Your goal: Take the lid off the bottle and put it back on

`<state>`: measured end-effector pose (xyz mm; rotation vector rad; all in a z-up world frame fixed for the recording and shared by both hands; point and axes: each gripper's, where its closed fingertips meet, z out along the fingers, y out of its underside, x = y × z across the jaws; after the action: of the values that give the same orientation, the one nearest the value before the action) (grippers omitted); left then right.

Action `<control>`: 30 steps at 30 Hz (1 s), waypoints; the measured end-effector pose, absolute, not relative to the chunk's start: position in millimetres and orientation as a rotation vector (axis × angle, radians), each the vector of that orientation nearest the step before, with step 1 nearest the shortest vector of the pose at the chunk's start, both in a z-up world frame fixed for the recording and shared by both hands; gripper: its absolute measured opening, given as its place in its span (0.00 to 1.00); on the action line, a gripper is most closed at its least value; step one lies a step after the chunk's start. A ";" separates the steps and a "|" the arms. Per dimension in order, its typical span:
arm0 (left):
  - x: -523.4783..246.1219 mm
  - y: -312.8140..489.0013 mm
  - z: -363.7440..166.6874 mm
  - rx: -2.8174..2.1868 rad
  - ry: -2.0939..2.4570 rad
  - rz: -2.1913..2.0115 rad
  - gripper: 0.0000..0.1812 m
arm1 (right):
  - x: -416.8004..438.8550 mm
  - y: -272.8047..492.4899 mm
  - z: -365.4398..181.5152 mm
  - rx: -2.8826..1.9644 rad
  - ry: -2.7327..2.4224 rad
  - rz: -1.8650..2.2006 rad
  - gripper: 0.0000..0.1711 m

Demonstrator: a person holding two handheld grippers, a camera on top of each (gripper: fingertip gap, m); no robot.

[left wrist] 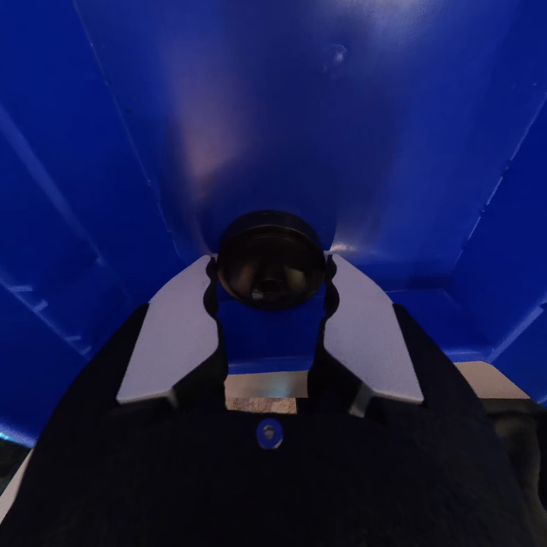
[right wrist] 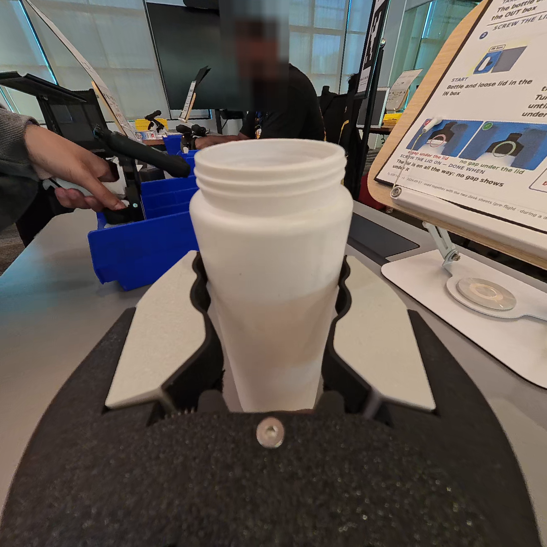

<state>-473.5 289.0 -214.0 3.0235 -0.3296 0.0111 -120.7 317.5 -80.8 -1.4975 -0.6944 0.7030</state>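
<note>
One white bottle (right wrist: 270, 266), matte plastic, round, with a threaded open neck and no lid on it, stands upright between the right gripper's (right wrist: 270, 284) two grey fingers (right wrist: 165, 322), whose wavy black pads press its sides. One black lid (left wrist: 270, 260), round, glossy and hollow side up, lies on the floor of a smooth blue plastic bin (left wrist: 266, 118); the left gripper (left wrist: 270, 263) reaches into the bin with its tips touching the lid on either side. In the right view a hand (right wrist: 71, 171) holds that gripper over the bin near the worktop's (right wrist: 53, 310) left edge. One instruction board (right wrist: 473, 124) on a white stand leans at the right edge.
</note>
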 end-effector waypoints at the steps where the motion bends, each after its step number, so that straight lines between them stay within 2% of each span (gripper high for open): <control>1: -472.8 288.9 -212.1 3.021 -0.346 0.037 0.39 | -120.9 317.7 -80.7 -1.497 -0.694 0.704 0.50; 4: -467.2 296.1 -192.4 3.036 -0.488 0.090 0.38 | -121.4 318.6 -80.8 -1.496 -0.692 0.706 0.50; 7: -436.4 313.4 -138.1 3.063 -0.946 0.098 0.38 | -121.5 318.7 -80.7 -1.491 -0.692 0.708 0.50; 11: -345.3 294.6 -44.4 2.779 -1.756 0.187 0.38 | -122.1 319.7 -80.6 -1.485 -0.687 0.711 0.50; 14: -285.6 285.3 6.3 2.540 -2.063 0.008 0.38 | -122.7 320.7 -80.5 -1.480 -0.680 0.711 0.50; 17: -221.8 284.3 36.8 2.396 -2.179 -0.046 0.38 | -122.5 320.6 -80.6 -1.483 -0.681 0.706 0.50; 20: -172.2 286.5 43.9 2.264 -2.214 -0.129 0.38 | -122.0 320.5 -80.8 -1.488 -0.679 0.696 0.50; 24: -123.0 291.9 27.7 2.200 -2.164 -0.167 0.38 | -121.2 320.0 -81.2 -1.501 -0.673 0.678 0.50; 30: -103.7 303.8 -12.7 2.255 -1.980 -0.303 0.38 | -120.1 320.3 -81.7 -1.526 -0.658 0.647 0.50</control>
<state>-103.7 303.8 -12.7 2.2550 -1.9800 -0.3032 -120.1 320.3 -81.7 -1.5263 -0.6578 0.6474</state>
